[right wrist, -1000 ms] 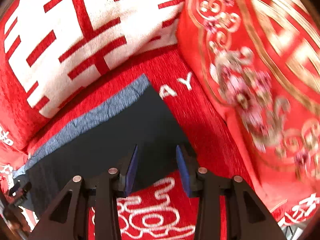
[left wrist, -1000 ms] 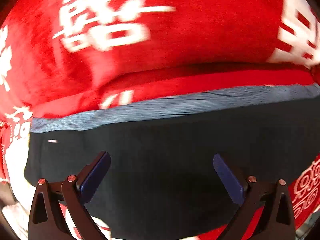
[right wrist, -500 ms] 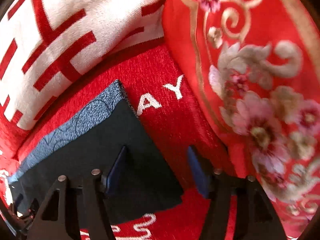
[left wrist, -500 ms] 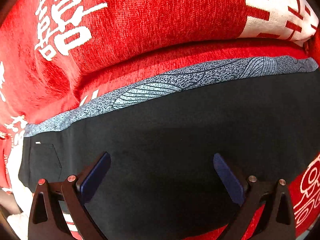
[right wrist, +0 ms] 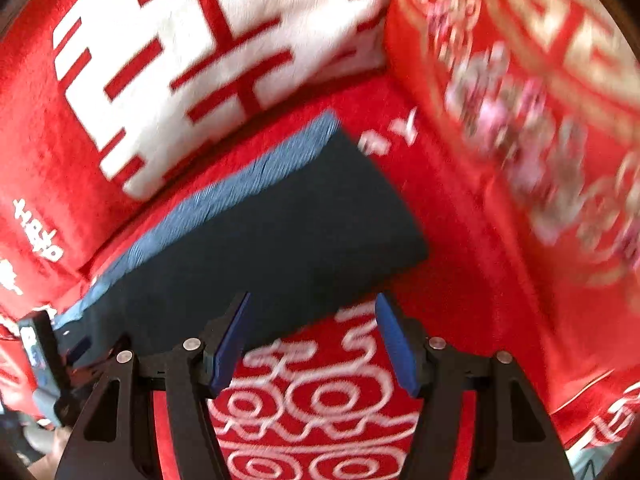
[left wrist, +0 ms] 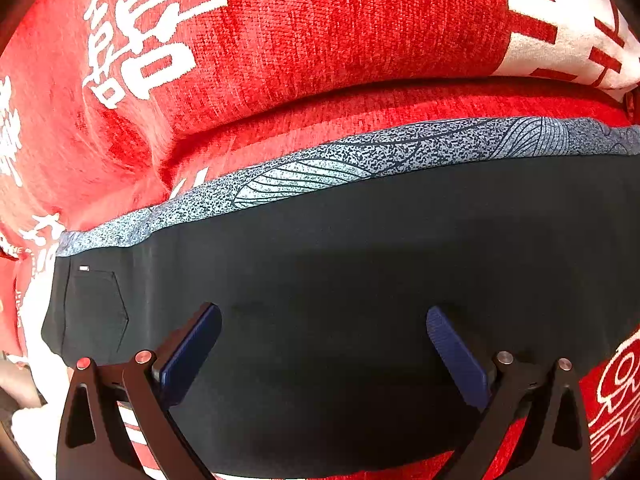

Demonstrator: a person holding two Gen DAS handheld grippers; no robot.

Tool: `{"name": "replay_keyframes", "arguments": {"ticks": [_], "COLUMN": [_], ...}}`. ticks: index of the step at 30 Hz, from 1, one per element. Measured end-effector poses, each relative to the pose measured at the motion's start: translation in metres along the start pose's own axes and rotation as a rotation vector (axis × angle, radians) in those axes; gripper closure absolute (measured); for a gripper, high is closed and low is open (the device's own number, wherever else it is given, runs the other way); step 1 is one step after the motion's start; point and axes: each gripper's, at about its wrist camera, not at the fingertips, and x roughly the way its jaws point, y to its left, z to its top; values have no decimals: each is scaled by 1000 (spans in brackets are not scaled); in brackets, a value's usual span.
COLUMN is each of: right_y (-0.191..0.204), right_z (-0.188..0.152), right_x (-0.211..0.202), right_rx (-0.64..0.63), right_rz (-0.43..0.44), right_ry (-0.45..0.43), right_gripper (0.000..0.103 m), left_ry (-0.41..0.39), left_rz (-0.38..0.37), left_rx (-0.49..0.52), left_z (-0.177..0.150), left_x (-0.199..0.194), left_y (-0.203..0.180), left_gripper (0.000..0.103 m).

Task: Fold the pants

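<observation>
Lying flat on the red sofa cover [left wrist: 360, 108], the dark pants [left wrist: 360, 280] look already doubled lengthwise, one leg over the other, so that they form a long dark strip with the patterned grey-blue side band [left wrist: 320, 172] running along the far edge, next to the red back cushion [left wrist: 320, 32] with white characters. At the left end of the strip a back pocket [left wrist: 94, 312] with a small white tag shows, which I take for the waist end. The left gripper [left wrist: 324, 344] hangs over the middle of the strip, pointing steeply down, its blue pads [left wrist: 188, 352] spread wide with nothing pinched between them. Further right, the strip ends in a squared-off leg hem [right wrist: 380, 200] lying near the embroidered red cushion [right wrist: 540, 120] but not touching it. The right gripper [right wrist: 312, 344] hovers just off the near edge of that end; its jaws have just been opening and now stand apart, with only the white-patterned seat cover [right wrist: 312, 400] showing between them and no cloth caught. By my reckoning the lengthwise fold is done and laid smooth, while the crosswise folds, hem end carried towards the waist, remain to be made.
</observation>
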Motion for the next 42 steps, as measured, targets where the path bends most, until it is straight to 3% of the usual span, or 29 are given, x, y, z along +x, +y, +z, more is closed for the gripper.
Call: {"name": "replay_keyframes", "arguments": {"ticks": [6,8,10,14,19,23,28,42], "right_y": [-8,-17,-24,-38,-49,-51,-57,-53], "right_z": [-12,-10,-11,-9,-18,-20,-20,-4], "right_x": [25,28,29,35,48,50,48,56], "right_rx": [80,123,154,206,263,256,270,285], "right_rz": [95,159,220,301,385,408,432,457], "right_ry": [51,43,18,-29,-46,-55,-56,-61], "right_gripper": [36,36,36,36,36,36,36,36], "left_ry": [30,67,81,44,58,23,68,67], "left_rz": [-8,12,-23,-99,-148,-133,-195,-189], "left_rx": [-22,-27,-50,-44,6,6,-39,-29], "left_z": [1,8,14,25,28,23,24,23], "left_x": [-2,-5,-12,-31,-25,-20,-12,-15], "left_y": [2,0,-5,-36,-92,-104,-95,-95], "left_gripper": [0,0,0,0,0,0,0,0]}}
